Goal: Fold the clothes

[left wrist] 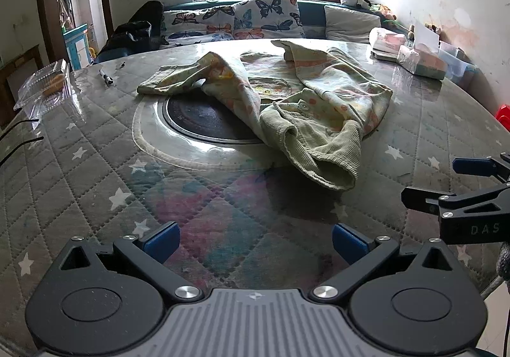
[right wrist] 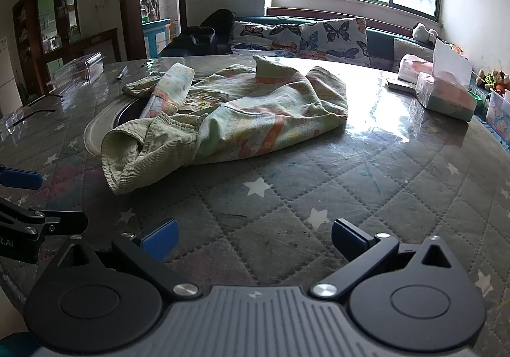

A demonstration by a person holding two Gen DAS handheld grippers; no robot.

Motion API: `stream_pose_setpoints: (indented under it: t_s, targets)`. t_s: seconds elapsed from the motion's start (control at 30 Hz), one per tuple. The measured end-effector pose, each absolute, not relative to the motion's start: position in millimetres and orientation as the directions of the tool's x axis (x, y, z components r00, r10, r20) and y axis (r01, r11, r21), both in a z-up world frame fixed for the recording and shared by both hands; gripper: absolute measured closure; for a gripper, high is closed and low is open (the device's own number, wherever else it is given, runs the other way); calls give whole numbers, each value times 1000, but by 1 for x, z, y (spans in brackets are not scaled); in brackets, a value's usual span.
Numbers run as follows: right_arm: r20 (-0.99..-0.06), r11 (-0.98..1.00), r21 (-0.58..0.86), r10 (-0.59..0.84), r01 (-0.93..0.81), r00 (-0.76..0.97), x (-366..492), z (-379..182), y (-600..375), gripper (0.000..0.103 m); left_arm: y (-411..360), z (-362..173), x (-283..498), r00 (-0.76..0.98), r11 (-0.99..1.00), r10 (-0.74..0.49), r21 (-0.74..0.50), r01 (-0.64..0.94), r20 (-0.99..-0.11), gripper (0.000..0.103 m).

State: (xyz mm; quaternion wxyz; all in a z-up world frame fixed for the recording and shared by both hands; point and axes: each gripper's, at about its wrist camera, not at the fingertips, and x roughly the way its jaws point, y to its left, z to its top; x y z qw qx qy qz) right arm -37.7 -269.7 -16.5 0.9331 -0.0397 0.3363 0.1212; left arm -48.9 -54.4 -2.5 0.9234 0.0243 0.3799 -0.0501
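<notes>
A crumpled pale green child's jacket [left wrist: 287,99] with a printed lining lies in a heap on the round table [left wrist: 95,172], partly over a dark round hotplate [left wrist: 204,118]. One corduroy sleeve cuff [left wrist: 331,169] points toward me. My left gripper [left wrist: 255,240] hovers open over the near table edge, short of the jacket, nothing between its blue pads. My right gripper [right wrist: 255,237] is open too, near the table's front, with the jacket [right wrist: 229,115] ahead and to the left. Each gripper shows at the side of the other's view, the right gripper [left wrist: 452,185] and the left gripper [right wrist: 38,197].
A clear plastic box [left wrist: 47,86] and a pen [left wrist: 106,76] lie at the table's left. Tissue packs [right wrist: 446,96] and small boxes sit at the right. A sofa with butterfly cushions [left wrist: 264,16] runs behind the table under a window.
</notes>
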Motion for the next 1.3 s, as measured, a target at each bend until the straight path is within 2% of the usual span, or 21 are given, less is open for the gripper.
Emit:
stream_pose_setpoints:
  t_s: [0.97, 1.3]
  targets:
    - [-640, 958, 3, 222, -287, 735, -6, -7, -259, 0, -46, 17, -15, 730, 993, -80, 12, 120, -679, 0]
    - [-627, 965, 25, 219, -262, 748, 40, 16, -270, 10, -31, 40, 46, 773, 998, -48, -2, 60, -632, 0]
